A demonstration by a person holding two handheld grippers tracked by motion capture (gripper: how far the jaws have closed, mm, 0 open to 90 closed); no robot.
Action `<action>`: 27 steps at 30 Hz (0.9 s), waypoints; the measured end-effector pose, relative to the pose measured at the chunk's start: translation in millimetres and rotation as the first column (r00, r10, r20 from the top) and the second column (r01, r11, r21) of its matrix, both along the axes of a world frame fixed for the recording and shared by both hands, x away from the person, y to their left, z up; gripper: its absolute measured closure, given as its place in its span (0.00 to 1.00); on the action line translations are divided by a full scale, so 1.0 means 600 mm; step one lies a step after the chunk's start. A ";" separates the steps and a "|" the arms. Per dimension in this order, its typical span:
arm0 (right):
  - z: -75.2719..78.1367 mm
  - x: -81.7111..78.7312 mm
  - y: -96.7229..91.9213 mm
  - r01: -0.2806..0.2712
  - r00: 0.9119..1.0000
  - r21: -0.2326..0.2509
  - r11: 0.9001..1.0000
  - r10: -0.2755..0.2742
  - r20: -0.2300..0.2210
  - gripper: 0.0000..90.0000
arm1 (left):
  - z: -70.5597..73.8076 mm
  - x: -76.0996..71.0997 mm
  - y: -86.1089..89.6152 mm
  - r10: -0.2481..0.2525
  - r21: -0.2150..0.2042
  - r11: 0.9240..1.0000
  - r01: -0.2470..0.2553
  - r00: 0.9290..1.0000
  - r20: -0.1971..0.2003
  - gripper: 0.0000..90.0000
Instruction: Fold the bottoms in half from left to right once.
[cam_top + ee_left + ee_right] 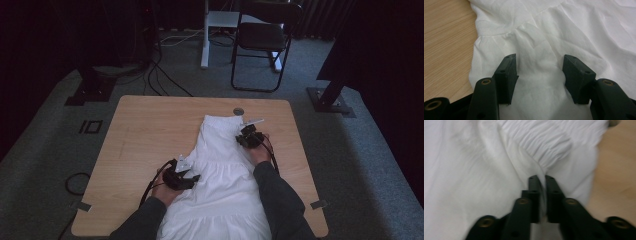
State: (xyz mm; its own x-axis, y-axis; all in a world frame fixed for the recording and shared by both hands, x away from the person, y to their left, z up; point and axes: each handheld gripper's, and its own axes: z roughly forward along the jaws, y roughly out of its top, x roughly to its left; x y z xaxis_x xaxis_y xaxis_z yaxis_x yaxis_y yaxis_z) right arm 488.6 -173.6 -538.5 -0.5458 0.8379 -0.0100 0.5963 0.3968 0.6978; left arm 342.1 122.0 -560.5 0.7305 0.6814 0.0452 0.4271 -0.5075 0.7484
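White cotton, a tiered skirt (220, 175), lies lengthwise down the middle of the wooden table (145, 145), its gathered waistband at the far end and its hem at the near edge. The right gripper (248, 136) sits on the skirt's right side near the waistband; in the right gripper view (542, 182) its jaws are drawn almost together with a thin fold of the fabric pinched between the pads. The left gripper (192, 177) rests at the skirt's left edge, about halfway along. In the left gripper view (539, 65) its jaws stand partly open, cloth lying slack between them, the pads not pressing on it.
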 end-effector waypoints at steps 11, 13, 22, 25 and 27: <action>0.019 0.035 -0.015 0.150 0.982 -0.083 0.985 -0.139 0.125 0.81 | 0.000 -0.004 -0.001 0.003 0.002 1.000 -0.003 1.000 0.000 0.51; -0.001 0.040 -0.020 0.133 0.991 -0.049 0.990 -0.131 0.033 0.65 | 0.000 -0.004 -0.001 0.003 0.002 1.000 -0.003 1.000 0.001 0.51; 0.028 -0.026 -0.033 0.096 0.992 0.098 0.991 -0.104 0.078 0.49 | 0.015 0.005 0.000 0.012 -0.006 1.000 -0.012 0.999 -0.039 0.51; 0.021 -0.054 -0.025 0.029 0.998 0.083 0.996 -0.034 0.053 0.49 | 0.043 0.015 -0.005 0.014 -0.021 1.000 -0.014 1.000 0.009 0.49; 0.005 -0.061 -0.019 0.004 1.000 0.042 0.999 -0.005 0.026 0.49 | 0.060 0.031 -0.014 0.014 0.001 1.000 -0.014 0.999 0.040 0.47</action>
State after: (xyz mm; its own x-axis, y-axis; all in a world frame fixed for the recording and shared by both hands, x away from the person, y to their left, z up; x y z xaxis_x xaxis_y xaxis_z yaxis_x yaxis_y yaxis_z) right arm 452.0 -185.0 -535.5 -0.5422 0.8402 0.0109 0.5797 0.3646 0.7287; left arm 360.7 113.7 -524.5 0.7186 0.6913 0.0750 0.4039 -0.5027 0.7643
